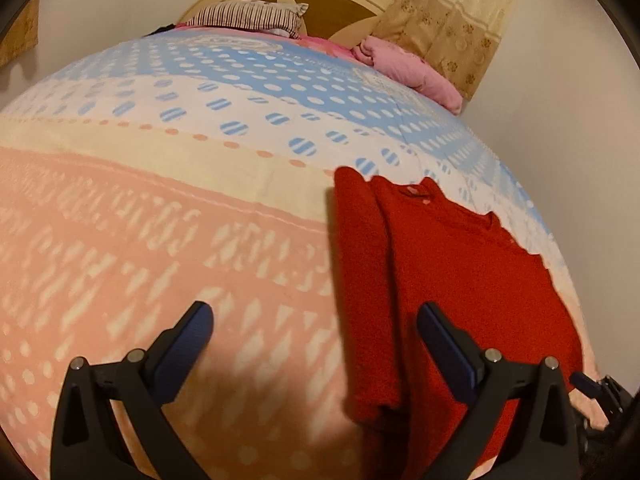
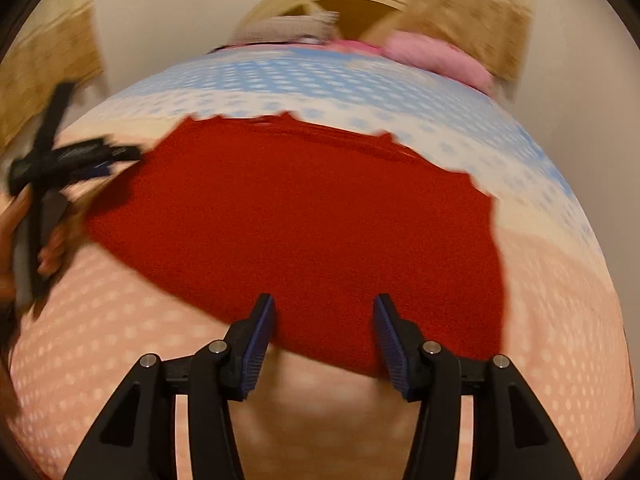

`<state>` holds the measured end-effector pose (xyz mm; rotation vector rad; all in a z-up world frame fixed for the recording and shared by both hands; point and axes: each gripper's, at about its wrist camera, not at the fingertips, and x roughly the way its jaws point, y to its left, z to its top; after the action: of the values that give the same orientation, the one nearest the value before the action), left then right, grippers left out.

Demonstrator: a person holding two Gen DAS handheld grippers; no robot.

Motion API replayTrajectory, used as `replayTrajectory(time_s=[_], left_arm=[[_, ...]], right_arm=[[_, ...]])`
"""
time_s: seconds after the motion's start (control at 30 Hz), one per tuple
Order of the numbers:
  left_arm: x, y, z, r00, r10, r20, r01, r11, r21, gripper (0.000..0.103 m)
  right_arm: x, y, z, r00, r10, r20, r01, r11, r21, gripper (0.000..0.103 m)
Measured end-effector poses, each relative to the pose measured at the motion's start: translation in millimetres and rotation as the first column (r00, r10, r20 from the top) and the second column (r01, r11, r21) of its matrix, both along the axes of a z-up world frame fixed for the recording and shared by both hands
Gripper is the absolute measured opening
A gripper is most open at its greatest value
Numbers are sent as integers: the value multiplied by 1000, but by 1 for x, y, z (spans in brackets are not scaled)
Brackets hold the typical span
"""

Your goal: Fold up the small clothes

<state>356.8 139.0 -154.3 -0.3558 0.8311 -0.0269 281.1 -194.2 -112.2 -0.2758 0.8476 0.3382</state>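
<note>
Two grippers, both empty. Left gripper [image 1: 314, 320] hovers over bed's pink-and-blue dotted sheet [image 1: 160, 240], fingers spread wide, just left of red knitted sweater [image 1: 440, 280]. Sweater flat on bed, one side strip folded inward. Right gripper [image 2: 324, 308] above near hem, fingers half-spread, pinching nothing. Judged step: between folds. Next: pinch unfolded edge, lift across.

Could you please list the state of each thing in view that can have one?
Red knitted garment: lying flat on the bed, left side folded over, held by neither gripper.
Left gripper: open, empty.
Right gripper: open, empty, above the garment's near edge.
Striped pillow: lying at the headboard.
Pink blanket: bundled at the bed's far corner.
</note>
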Motion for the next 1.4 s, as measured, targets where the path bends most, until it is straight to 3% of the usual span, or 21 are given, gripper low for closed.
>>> replayTrajectory(time_s=[0.23, 0.37, 0.77, 0.93, 1.3, 1.37, 1.4], left_arm=[[25, -7, 1, 996, -82, -22, 82, 997, -11, 103], [39, -16, -6, 991, -121, -50, 122, 992, 33, 103], [60, -11, -8, 986, -168, -12, 168, 985, -33, 103], [65, -9, -9, 986, -169, 4, 169, 984, -56, 102], [66, -11, -10, 979, -203, 26, 205, 975, -89, 71], [67, -13, -11, 974, -227, 26, 228, 969, -99, 47], [69, -15, -12, 970, -243, 21, 244, 964, -110, 44]], right_arm=[[-21, 78, -12, 980, 198, 17, -196, 976, -99, 54], [-31, 111, -18, 965, 263, 24, -257, 956, -143, 54], [-42, 172, -31, 936, 329, 126, -282, 915, -289, 54], [-43, 185, -34, 935, 321, 150, -267, 916, -299, 54], [-38, 193, -37, 931, 322, 173, -259, 915, -310, 54], [-37, 192, -37, 931, 322, 173, -260, 916, -306, 53], [-37, 193, -37, 930, 324, 173, -262, 915, -307, 46]])
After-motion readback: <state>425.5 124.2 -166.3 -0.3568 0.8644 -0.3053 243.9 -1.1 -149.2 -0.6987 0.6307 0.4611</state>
